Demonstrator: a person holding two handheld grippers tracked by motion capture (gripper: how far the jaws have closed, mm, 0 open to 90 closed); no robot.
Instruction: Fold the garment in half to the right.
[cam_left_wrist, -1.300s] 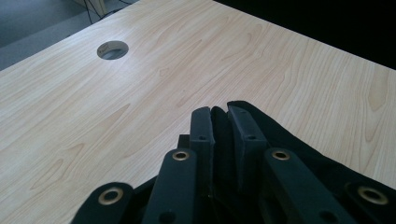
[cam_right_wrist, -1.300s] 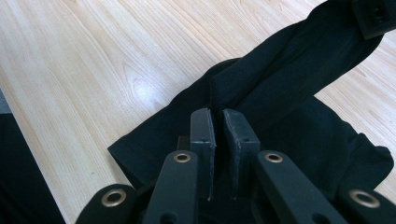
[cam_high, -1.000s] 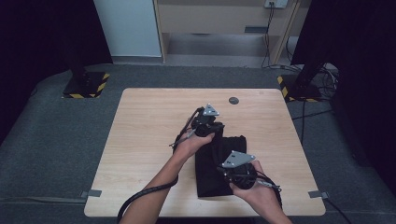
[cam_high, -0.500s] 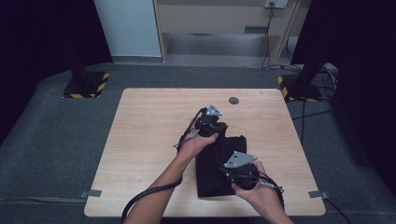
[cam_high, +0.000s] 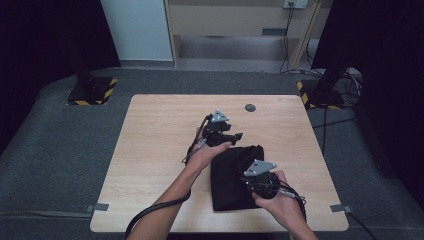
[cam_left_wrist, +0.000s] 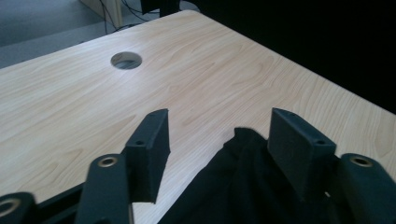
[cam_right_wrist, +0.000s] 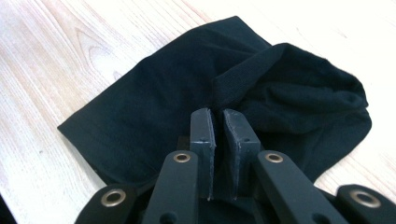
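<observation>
Black cloth (cam_high: 232, 175), a soft folded garment, lies on the pale wooden desk (cam_high: 150, 150) toward its near right part, with one rumpled end bunched up toward the far side and a flatter, squared end toward the person. The left tool (cam_high: 235, 136), held in the person's left hand (cam_high: 202, 155), hovers at the far edge of the cloth; its jaws have just been opening and now stand apart, released, and in the left gripper view (cam_left_wrist: 215, 135) a peak of the cloth (cam_left_wrist: 243, 177) rises between them, close beside one pad, with nothing pressing on it. The right tool (cam_high: 250, 182), held in the person's right hand (cam_high: 280, 202), sits over the near right part of the cloth; in the right gripper view (cam_right_wrist: 218, 119) its two pads are clenched almost together on a fold of the cloth (cam_right_wrist: 154, 93), and the fabric spreads out beyond them, flat on one side and heaped on the other. Around the work, the desk surface is bare wood apart from a round cable hole (cam_high: 250, 107) near its far edge, well apart from the cloth; the same hole (cam_left_wrist: 126, 60) appears ahead of the left tool in its own view. Black cables (cam_high: 155, 215) trail from the tools off the near edge. Grey carpet (cam_high: 60, 150) surrounds the desk, with two stand bases marked in yellow and black stripes (cam_high: 92, 92) beyond its far corners, and a pale cabinet (cam_high: 240, 20) against the back. Nothing lies between either tool and the cloth.
</observation>
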